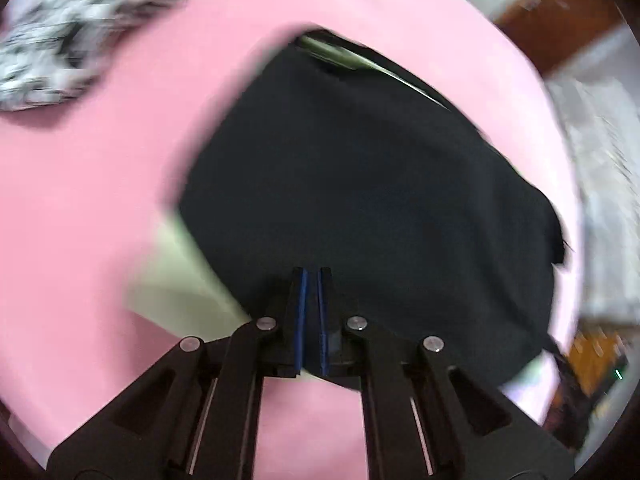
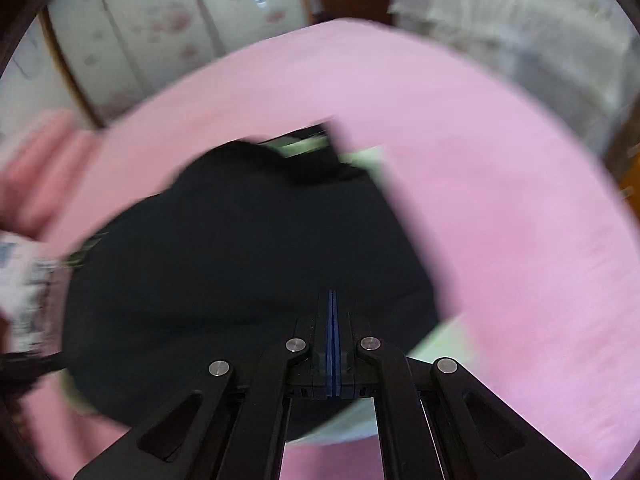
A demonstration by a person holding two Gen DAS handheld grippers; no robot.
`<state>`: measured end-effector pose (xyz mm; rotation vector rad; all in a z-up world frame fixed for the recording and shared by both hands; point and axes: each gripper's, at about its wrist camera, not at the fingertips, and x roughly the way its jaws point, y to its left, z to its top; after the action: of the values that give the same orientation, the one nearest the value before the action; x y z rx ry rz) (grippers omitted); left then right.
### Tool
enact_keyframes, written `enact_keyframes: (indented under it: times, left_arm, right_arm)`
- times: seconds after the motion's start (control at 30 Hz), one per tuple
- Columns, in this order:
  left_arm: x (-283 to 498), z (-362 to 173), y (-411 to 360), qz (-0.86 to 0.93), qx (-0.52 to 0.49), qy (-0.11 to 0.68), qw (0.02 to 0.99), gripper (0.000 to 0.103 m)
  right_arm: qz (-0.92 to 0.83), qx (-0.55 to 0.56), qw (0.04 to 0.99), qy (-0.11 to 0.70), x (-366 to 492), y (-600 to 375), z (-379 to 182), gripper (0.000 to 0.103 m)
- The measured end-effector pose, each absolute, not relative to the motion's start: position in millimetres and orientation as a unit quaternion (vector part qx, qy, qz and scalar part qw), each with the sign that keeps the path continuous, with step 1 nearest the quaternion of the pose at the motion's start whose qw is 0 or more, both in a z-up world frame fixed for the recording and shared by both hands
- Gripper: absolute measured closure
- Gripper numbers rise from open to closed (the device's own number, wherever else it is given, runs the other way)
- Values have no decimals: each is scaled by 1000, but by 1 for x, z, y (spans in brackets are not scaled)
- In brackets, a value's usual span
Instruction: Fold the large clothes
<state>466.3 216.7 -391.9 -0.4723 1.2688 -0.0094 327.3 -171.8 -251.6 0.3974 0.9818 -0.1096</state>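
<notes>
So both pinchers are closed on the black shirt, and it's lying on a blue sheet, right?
Not quite. The sheet is pink, not blue; the left wrist view shows it all around the black shirt. Only the pads are blue. The rest holds: the left gripper and the right gripper are both closed at the shirt's edge.

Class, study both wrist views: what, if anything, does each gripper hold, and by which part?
Both the left gripper and the right gripper are shut on the near edge of the black garment, which lies over the pink sheet.
</notes>
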Motion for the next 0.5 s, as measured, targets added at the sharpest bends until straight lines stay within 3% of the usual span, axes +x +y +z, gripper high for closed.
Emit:
enact_keyframes:
  times: [0.3,0.5]
  left_arm:
    - [483,-420,98,-148,-110,650,737,99]
    - [502,-428,129,-142,-152,642,738,99]
  right_arm:
    - [68,173,824,535,364,-66,-310,103]
    - [85,172,833,519,412,-70,-320,103]
